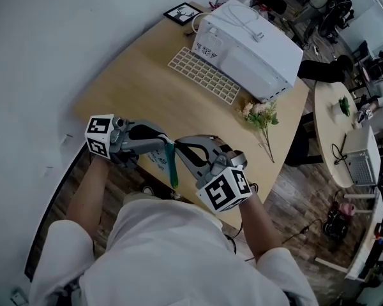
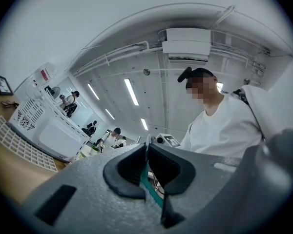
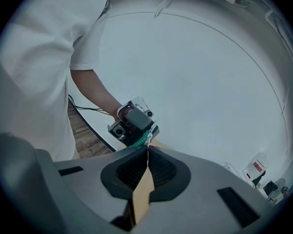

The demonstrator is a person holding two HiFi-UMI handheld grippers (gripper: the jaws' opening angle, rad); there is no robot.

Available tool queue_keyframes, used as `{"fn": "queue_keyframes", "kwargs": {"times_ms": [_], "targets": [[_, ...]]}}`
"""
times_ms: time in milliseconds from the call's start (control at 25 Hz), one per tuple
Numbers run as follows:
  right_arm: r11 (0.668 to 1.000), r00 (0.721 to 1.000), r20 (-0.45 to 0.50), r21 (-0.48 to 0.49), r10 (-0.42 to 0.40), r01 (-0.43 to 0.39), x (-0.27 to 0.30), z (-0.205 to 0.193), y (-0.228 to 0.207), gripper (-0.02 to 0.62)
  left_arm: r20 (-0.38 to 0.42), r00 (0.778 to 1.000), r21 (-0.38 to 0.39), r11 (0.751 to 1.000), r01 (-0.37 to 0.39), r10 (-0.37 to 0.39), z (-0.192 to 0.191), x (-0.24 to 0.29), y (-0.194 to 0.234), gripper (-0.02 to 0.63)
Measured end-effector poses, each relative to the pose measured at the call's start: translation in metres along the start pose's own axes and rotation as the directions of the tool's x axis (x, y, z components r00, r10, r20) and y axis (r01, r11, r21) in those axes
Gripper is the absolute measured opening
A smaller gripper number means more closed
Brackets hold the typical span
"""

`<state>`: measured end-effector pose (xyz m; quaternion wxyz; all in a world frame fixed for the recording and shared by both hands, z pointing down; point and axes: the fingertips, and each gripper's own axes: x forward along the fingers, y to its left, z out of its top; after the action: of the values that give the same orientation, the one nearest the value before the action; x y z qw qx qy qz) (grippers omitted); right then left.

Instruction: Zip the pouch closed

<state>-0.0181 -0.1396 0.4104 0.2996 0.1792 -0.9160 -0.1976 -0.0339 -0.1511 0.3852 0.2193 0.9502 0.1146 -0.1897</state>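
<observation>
I hold a teal pouch [image 1: 173, 169] in the air over the near edge of the wooden table [image 1: 147, 94], hanging down between my two grippers. My left gripper [image 1: 165, 144] is shut on the pouch's top edge; in the left gripper view its jaws [image 2: 147, 149] pinch the teal fabric [image 2: 149, 182]. My right gripper [image 1: 179, 149] faces it tip to tip. Its jaws [image 3: 147, 149] are shut on a small pale piece at the pouch's teal edge [image 3: 141, 140], which looks like the zipper pull. The left gripper [image 3: 132, 123] shows just beyond. The zip line itself is hidden.
On the table stand a white boxy appliance [image 1: 249, 46], a white keyboard [image 1: 204, 75], a sprig of flowers [image 1: 260, 116] and a framed picture [image 1: 182, 13]. A round table [image 1: 335, 139] with a laptop is at the right. My torso is close below the grippers.
</observation>
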Motion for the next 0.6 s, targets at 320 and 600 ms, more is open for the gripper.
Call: {"fn": "queue_keyframes", "kwargs": {"times_ms": [320, 600], "targets": [[0.999, 0.999, -0.003, -0.001, -0.034, 0.034, -0.007, -0.002, -0.001, 0.005, 0.031, 0.994, 0.05, 0.993, -0.108, 0.106, -0.001, -0.001, 0.004, 0.029], [0.993, 0.994, -0.062, -0.081, -0.092, 0.087, -0.009, -0.013, -0.003, 0.003, 0.066, 0.967, 0.127, 0.959, -0.254, 0.247, -0.004, 0.002, 0.017, 0.028]]}}
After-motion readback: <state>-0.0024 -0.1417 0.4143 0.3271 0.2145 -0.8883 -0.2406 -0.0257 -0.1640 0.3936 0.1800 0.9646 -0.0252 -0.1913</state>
